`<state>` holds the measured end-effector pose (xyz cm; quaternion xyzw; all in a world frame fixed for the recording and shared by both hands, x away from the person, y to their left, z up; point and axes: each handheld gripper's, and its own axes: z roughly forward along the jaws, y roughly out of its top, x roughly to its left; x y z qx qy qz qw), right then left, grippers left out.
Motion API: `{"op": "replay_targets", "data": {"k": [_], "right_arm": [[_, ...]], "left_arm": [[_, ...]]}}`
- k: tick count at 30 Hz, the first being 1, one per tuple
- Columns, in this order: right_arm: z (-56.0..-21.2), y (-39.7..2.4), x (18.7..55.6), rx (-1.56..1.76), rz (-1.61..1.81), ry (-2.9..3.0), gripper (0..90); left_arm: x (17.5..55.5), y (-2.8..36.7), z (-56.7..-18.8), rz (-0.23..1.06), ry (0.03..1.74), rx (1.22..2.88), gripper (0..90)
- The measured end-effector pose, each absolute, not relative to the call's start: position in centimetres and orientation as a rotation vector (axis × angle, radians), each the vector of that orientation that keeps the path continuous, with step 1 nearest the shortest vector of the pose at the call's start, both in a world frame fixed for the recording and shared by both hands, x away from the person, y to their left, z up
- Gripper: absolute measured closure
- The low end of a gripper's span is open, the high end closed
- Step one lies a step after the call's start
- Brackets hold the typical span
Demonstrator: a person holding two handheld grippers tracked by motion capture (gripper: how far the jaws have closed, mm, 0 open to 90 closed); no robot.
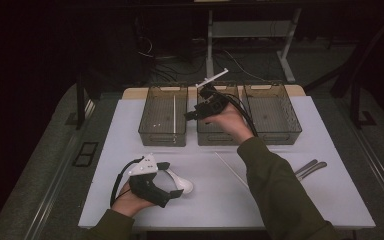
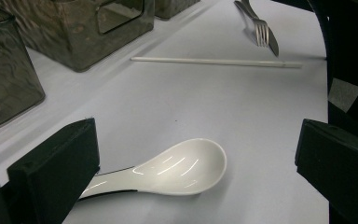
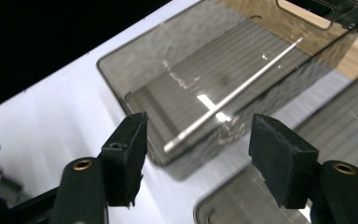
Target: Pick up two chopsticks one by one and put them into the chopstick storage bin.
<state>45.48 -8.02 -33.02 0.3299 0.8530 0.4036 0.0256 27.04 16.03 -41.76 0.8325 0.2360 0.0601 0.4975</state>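
- Left gripper (image 1: 172, 192) stood on the tabletop (image 1: 130, 135) nearest the person, jaws wide and released, nothing pressed between them.
- White spoon (image 2: 177, 168) lay flat between those jaws, its handle passing under the left jaw, bowl apart from the right jaw.
- Risk noted: closing from this stance could catch the handle only and flip or skid the smooth spoon across the tabletop.
- White chopstick (image 2: 214, 61) lay loose beyond the spoon; a sweep of the sleeve could roll it.
- Right gripper (image 1: 192, 115) hung over the bins, jaws apart and empty.
- Left bin (image 3: 135, 79) held one chopstick (image 3: 233, 95) below the right gripper, well clear of it.
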Motion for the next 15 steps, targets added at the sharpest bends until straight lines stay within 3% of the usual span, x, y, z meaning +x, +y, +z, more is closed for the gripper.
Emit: {"op": "replay_targets", "data": {"k": [15], "right_arm": [[-33.2, -13.2, 40.9, 0.968, 1.228, 2.634, 41.9]], "left_arm": [[27.1, 16.1, -42.0, 0.134, 0.592, 2.015, 0.0]]}}
